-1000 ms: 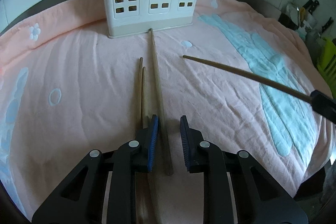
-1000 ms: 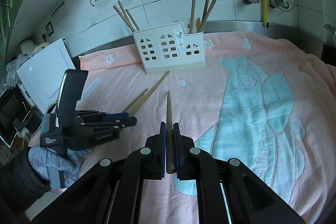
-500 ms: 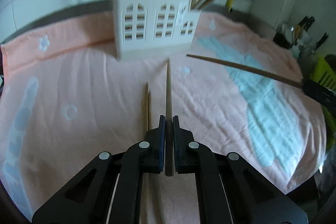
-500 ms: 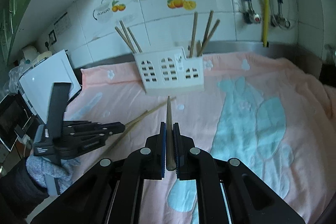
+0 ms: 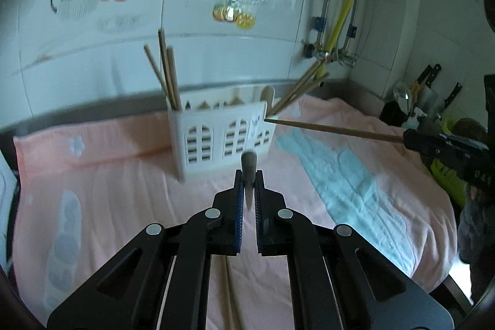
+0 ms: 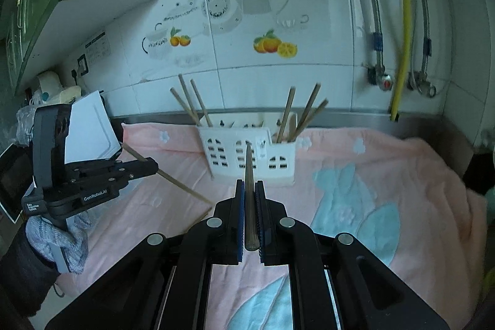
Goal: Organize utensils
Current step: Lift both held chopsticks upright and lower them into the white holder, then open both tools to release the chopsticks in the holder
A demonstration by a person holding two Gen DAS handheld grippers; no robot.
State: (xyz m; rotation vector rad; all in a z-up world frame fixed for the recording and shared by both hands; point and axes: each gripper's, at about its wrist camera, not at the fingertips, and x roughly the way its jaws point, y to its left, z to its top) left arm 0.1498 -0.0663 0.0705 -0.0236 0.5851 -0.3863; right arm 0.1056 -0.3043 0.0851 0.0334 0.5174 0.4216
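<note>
Left black two-finger gripper (image 5: pixel 248 190) was pinched on one brown wooden chopstick (image 5: pixel 249 167), raised off the cloth and pointing at the holder; in its own view the stick was foreshortened to a blurred stub. Right black two-finger gripper (image 6: pixel 250 206) was likewise clamped on a second brown wooden chopstick (image 6: pixel 248 175), tip aimed at the holder front.

Counts: 2 grippers, 2 held sticks. White plastic utensil holder with arched window cut-outs (image 6: pixel 247 153) stood upright near the back edge of the pink towel with pale blue pattern (image 6: pixel 386 175). It carried 3 sticks in the left compartment (image 6: pixel 191 101) and 3 in the right compartment (image 6: pixel 304 113), all leaning. At least 1 loose stick (image 6: pixel 198 220) lay on the towel near the right gripper; left view showed loose stick(s) (image 5: pixel 230 293) under its jaws, exact number unclear.

View differences: right view showed the left gripper side-on with its stick crossing both ways through the jaws, plus a grey-gloved hand (image 6: pixel 55 237) below it. Left view showed the right-held stick coming in from the right, tip just beside the holder's right corner, though depth was unclear.

Room: open towel between both grippers and the holder. White tiled wall with fruit and teapot decals (image 6: pixel 247 30) sat right behind the holder; yellow pipe (image 6: pixel 402 20) and hoses to the right, well apart.
</note>
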